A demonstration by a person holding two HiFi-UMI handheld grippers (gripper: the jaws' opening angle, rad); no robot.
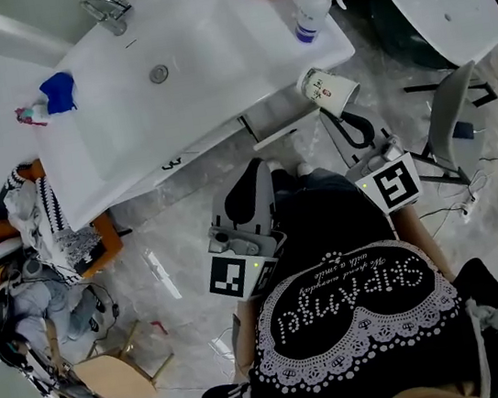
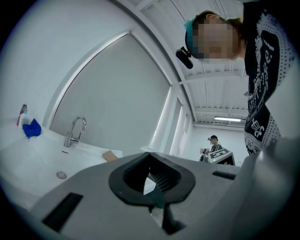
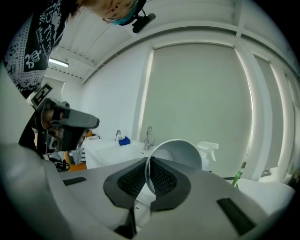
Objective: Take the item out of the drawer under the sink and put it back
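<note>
Now, right gripper (image 3: 149, 163): jaws pinched on the thin rim of the cup (image 1: 329, 90), one pad inside the wall and one outside.
Left gripper (image 2: 150, 160): jaws together, nothing between them.
Cup: in the air, tipped onto its side, just off the near right corner of the sink (image 1: 210, 60); it is out of the drawer.
Drawer: under the sink's near edge; whether it is open or shut cannot be told.
Step in hand: likely the return, carrying the cup down and back in.
How to do it well: hold a light, even pinch so the paper rim does not fold; bring the cup upright before lowering; if the drawer is shut, let the free left gripper pull it open first; release only once the base rests.
Pose: both grippers are close to the person's chest, pointing far toward the sink, the right one reaching further out than the left.
Nearby: bottle (image 1: 309, 8) on the sink's far right.
</note>
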